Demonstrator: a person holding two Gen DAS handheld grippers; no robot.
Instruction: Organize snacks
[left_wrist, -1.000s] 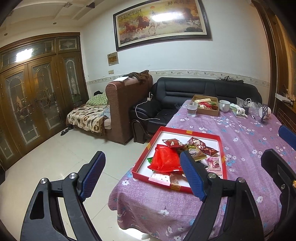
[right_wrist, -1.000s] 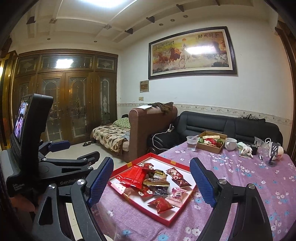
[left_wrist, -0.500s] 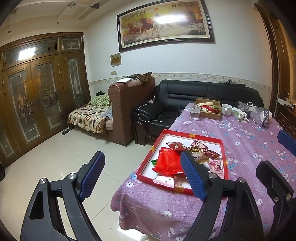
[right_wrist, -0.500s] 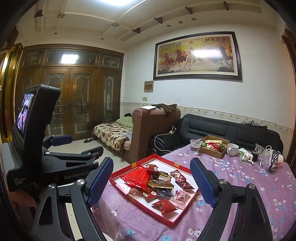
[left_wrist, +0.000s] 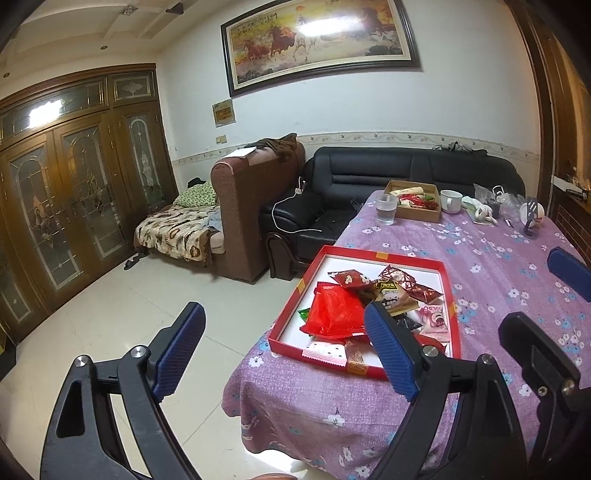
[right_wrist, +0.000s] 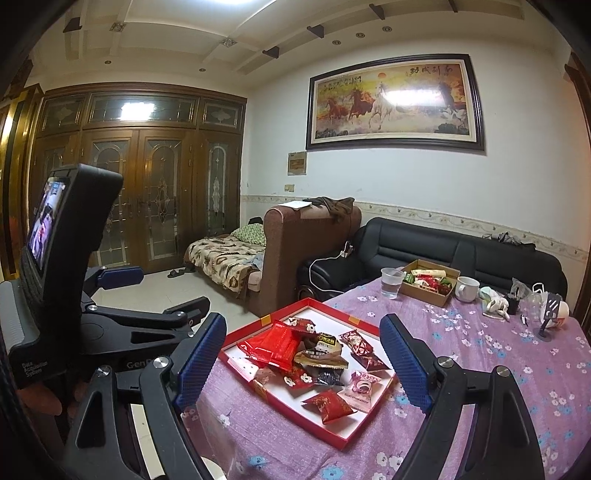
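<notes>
Both hand-held grippers, left (left_wrist: 284, 347) and right (right_wrist: 303, 354), have been drawn back from the red tray (right_wrist: 343, 441); jaws are held wide, empty. Snacks (right_wrist: 325, 354) lie piled inside it, near the surface's (right_wrist: 480, 354) corner edge.

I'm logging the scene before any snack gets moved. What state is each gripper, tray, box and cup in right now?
left gripper: open, empty, held off the table's near edge
right gripper: open, empty, above the tray
red tray: flat on the table, holding a loose pile of snack packets
big red packet: lying on top of the pile
cardboard box: open, filled with snacks
plastic cup: upright, partly filled with clear liquid
white mug: upright
</notes>
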